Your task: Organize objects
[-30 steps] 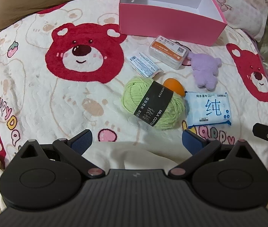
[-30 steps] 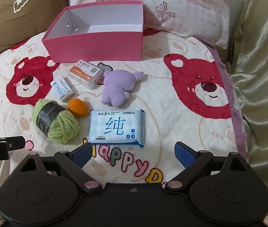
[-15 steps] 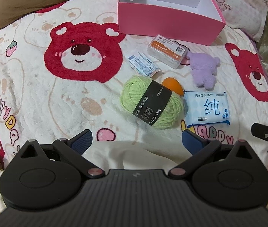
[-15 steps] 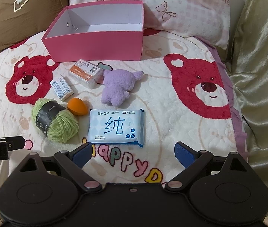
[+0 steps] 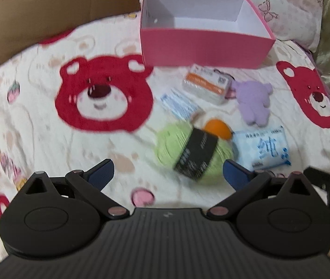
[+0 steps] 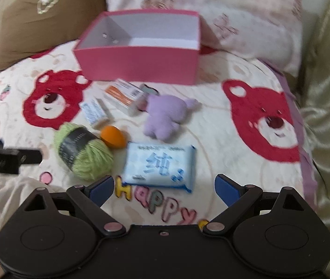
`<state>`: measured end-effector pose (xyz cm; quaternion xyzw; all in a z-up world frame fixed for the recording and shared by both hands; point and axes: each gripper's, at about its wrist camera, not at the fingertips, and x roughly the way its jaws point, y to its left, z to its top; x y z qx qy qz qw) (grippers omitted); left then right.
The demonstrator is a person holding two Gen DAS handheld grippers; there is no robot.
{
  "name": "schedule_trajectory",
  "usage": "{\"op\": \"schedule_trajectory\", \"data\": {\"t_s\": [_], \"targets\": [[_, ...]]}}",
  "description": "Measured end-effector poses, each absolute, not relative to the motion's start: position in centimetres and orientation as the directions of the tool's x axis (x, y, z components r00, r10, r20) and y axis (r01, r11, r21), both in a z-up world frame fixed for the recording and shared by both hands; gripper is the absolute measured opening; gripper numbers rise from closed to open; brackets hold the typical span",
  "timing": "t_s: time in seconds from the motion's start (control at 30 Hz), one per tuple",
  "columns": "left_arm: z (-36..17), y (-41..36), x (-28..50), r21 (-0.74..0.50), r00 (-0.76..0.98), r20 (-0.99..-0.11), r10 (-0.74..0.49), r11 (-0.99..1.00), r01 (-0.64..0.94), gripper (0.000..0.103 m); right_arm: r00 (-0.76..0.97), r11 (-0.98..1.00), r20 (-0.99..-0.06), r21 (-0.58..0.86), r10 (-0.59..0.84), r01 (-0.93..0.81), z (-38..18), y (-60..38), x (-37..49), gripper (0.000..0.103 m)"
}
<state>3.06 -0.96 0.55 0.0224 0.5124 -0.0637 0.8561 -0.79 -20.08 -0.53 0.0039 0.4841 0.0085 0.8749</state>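
Pink box [image 5: 207,44], one only, stands open and empty on the bed at 12 o'clock, made of smooth card with white inner walls. Left gripper [image 5: 167,174] is spread wide and holds nothing; its blue ribbed pads hang above the blanket [image 5: 37,121], and the right-hand pad overlaps the yarn in the view, though contact cannot be told. Right gripper [image 6: 164,187] is likewise spread wide and empty, above the wipes pack.

Six loose things lie on the fleecy bear-print blanket, one of each. From the left: a small flat white-and-blue packet [image 6: 93,111]; a round ball of green yarn [image 6: 84,154] with a black paper band, at 7 o'clock from that packet; a clear rectangular plastic case [image 6: 124,94] with an orange label, nearest the box; a smooth orange egg-shaped sponge [image 6: 113,137] just beside the yarn; a soft purple plush toy [image 6: 167,119]; and a glossy, pillowy blue wipes pack [image 6: 162,166] at 6 o'clock from the toy.

Two pillows lean behind: one brown [image 6: 46,21], one pink-patterned [image 6: 246,23].
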Motion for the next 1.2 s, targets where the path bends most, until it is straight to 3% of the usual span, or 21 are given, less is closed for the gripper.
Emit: {"op": "schedule_trajectory", "data": {"t_s": [0.17,0.43,0.53,0.63,0.83,1.03,1.2], "targets": [[1.7,-0.9,4.2,0.126,0.556,-0.831,0.005,0.975,0.18,0.096,0.563,0.997,-0.823,0.032,0.068,-0.074,-0.6,-18.9,-0.6,0.096],[2.0,-0.4,5.4,0.187,0.598,-0.802,-0.015,0.943,0.274,0.096,0.604,0.975,-0.765,0.183,0.223,-0.128,-1.8,-19.2,0.0,0.096],[1.3,-0.1,5.4,0.151,0.581,-0.812,-0.055,0.942,0.3,0.096,0.625,0.962,-0.731,0.225,0.273,-0.157,-1.9,-18.8,-0.2,0.096],[0.0,-0.1,5.0,0.114,0.58,-0.809,-0.098,0.941,0.318,0.096,0.641,0.955,-0.708,0.22,0.295,-0.197,-1.7,-17.8,-0.4,0.096],[-1.7,-0.5,3.7,0.213,0.645,-0.758,-0.094,0.9,0.381,0.096,0.633,0.94,-0.706,0.144,0.318,-0.311,-2.3,-14.9,-0.3,0.096],[-3.2,0.7,3.9,0.122,0.598,-0.79,-0.137,0.92,0.372,0.096,0.55,0.914,-0.771,0.101,0.321,-0.392,-3.9,-12.1,1.0,0.095],[-5.1,2.1,4.3,-0.073,0.503,-0.831,-0.237,0.943,0.324,0.096,0.466,0.861,-0.811,0.086,0.353,-0.502,-3.9,-10.5,2.4,0.095]]}}
